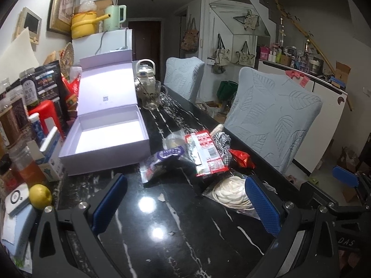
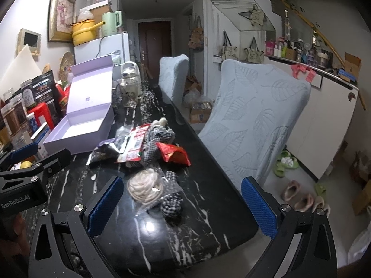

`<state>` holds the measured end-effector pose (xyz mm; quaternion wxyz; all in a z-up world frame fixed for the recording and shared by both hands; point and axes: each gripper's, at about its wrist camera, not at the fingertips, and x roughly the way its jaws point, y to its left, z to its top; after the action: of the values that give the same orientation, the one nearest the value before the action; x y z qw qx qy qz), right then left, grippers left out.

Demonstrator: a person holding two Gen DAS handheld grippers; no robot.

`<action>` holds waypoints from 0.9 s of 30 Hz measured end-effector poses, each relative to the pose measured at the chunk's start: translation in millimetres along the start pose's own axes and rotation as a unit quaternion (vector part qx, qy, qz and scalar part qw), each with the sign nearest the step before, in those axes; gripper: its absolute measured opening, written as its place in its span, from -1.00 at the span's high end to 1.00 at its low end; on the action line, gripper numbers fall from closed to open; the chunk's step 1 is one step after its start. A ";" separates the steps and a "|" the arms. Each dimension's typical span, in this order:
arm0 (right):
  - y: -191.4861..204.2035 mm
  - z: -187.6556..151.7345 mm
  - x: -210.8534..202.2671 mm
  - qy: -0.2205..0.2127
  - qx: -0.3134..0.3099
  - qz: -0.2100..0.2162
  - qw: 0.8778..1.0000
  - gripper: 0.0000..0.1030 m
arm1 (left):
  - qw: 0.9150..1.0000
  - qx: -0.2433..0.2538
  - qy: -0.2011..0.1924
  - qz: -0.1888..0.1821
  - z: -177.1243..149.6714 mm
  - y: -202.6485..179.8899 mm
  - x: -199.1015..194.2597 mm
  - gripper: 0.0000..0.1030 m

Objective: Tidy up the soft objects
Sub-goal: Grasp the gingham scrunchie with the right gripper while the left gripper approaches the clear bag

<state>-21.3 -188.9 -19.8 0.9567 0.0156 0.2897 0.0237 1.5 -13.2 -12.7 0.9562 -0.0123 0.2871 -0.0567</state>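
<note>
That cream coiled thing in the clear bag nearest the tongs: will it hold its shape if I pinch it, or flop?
The cream coil in its clear bag will probably flop: it looks like soft cord or fabric, loosely wound. The crinkled glossy film may slide on the polished black table and slip between the pads. It looks light, so a push would likely skid it rather than tip it.

Your left black two-finger gripper with blue textured pads [image 1: 185, 206] is spread wide, jaws well apart, nothing between them. Your right black gripper with the same blue pads [image 2: 183, 208] is equally wide and empty. Both point forward and slightly down, side by side (each shows at the edge of the other's view). Left sits a little ahead.
</note>
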 end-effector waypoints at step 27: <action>-75.1 -26.6 23.3 0.039 0.057 -0.036 0.997 -1.00 | 0.993 0.024 0.114 0.009 -12.3 -68.8 127.3 -1.00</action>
<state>-13.9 -262.2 -58.1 0.9424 0.0592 0.3282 -0.0267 93.2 -96.1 -88.8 0.9177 0.0199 0.3928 -0.0561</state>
